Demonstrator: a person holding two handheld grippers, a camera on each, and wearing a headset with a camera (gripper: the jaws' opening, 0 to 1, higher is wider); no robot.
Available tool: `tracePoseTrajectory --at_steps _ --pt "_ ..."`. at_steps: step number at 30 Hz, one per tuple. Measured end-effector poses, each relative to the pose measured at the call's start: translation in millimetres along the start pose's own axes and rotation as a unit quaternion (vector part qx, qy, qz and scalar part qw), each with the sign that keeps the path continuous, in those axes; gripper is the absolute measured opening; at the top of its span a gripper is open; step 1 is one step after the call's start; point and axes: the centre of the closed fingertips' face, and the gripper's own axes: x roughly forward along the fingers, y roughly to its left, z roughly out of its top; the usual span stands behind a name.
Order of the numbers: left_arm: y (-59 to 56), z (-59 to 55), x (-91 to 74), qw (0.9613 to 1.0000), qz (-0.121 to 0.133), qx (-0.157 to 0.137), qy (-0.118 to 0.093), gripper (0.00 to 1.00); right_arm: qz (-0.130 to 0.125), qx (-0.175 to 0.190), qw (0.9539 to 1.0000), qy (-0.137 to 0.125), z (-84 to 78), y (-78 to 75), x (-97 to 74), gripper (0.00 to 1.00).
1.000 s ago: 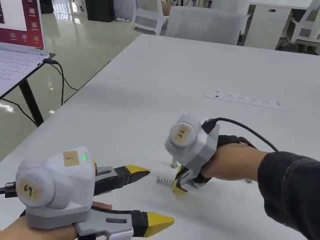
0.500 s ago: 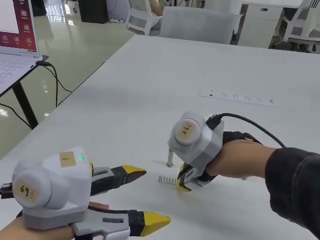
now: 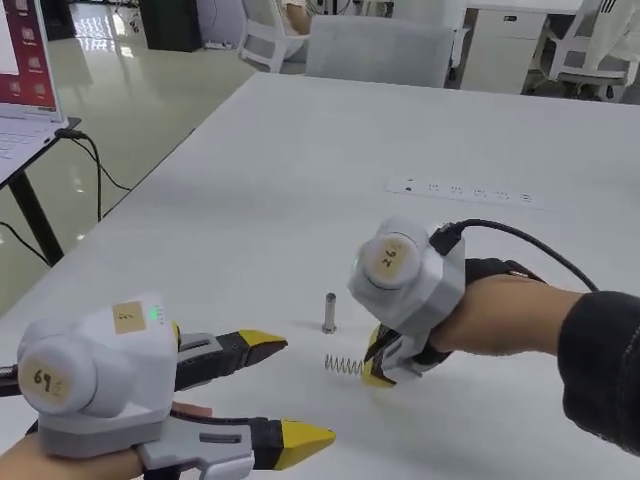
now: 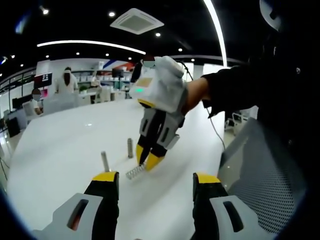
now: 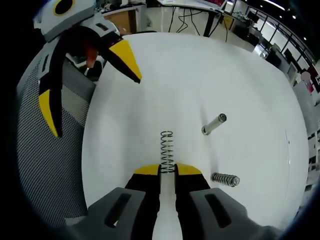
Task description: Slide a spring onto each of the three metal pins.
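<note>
My right gripper is shut on one end of a small steel spring, which sticks out level toward the left, low over the white table. From the right gripper view, the spring points straight ahead from the gripper. A bare upright metal pin stands just beyond it, and appears again in the right gripper view. Another pin wears a spring. My left gripper hangs open at the near left with nothing in it, facing the right gripper, the spring and two pins.
A white power strip lies further back on the table. A black cable trails from the right gripper. A laptop sits on a stand at far left, with chairs beyond the table's far edge.
The right gripper, still holding the spring, has shifted slightly right of the upright pin, which was hidden behind it a second ago. The left gripper stays open in place.
</note>
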Motion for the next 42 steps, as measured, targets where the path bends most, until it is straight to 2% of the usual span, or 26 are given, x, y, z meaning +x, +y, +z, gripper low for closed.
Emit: tracePoseTrajectory --at_steps 17,42 --pt "-6.7 3.3 7.9 0.9996 -0.022 0.015 0.011 0.54 -0.002 0.007 1.0 -0.006 -16.2 17.3 -20.5 0.07" --pt "-10.9 8.4 15.9 0.9984 -0.044 0.029 0.017 0.53 0.005 -0.014 0.9995 -0.027 -4.8 39.5 -47.9 0.07"
